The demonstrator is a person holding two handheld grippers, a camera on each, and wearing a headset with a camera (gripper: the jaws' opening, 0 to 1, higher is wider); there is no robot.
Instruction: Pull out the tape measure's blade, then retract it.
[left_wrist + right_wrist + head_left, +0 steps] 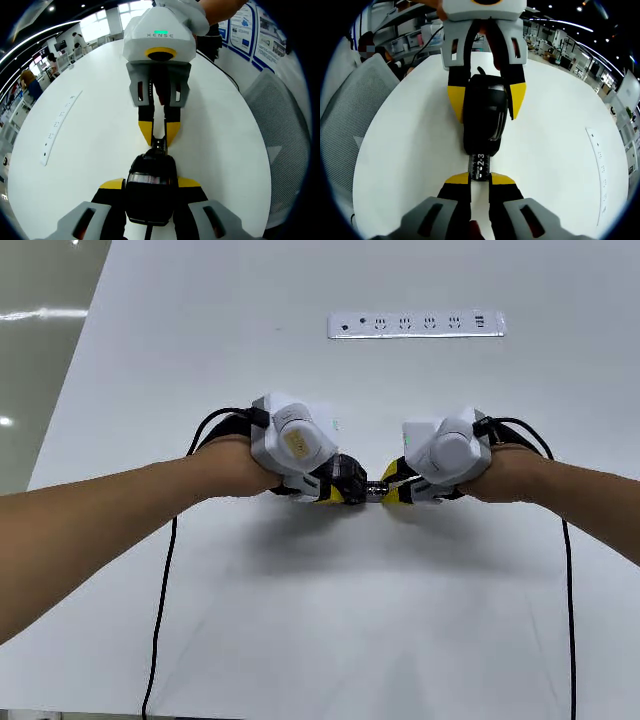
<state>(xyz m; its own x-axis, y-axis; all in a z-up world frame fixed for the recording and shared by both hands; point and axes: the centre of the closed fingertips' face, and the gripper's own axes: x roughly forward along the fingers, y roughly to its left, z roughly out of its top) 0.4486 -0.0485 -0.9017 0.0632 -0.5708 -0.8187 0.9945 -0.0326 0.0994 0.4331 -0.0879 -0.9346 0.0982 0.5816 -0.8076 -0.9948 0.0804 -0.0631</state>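
Broadly, the white bench (330, 620) spreads across the head view. The gripper views add what that view lacks: a grey mesh chair (282, 130) at the bench's edge and an office room behind. A white power strip (416, 324) lies at 12 o'clock from the hands, well apart from them. A black cable (160, 610) trails from each gripper toward 6 o'clock.

The two grippers meet nose to nose at the middle of the bench. The left claw (335, 486) is clamped on the tape measure (348, 478), with one yellow-tipped jaw on each side of the case. The right claw (396, 490), at 3 o'clock from it, is pinched on the blade (374, 492). We cannot tell whether the case touches the bench.

In the head view the tape measure is a small dark lump with a short sliver of blade. The left gripper view shows us its glossy black case up close between that claw's jaws. The right gripper view shows the blade to be black with white marks reading 2 and 3. It is drawn out just a short way from the mouth of the case.
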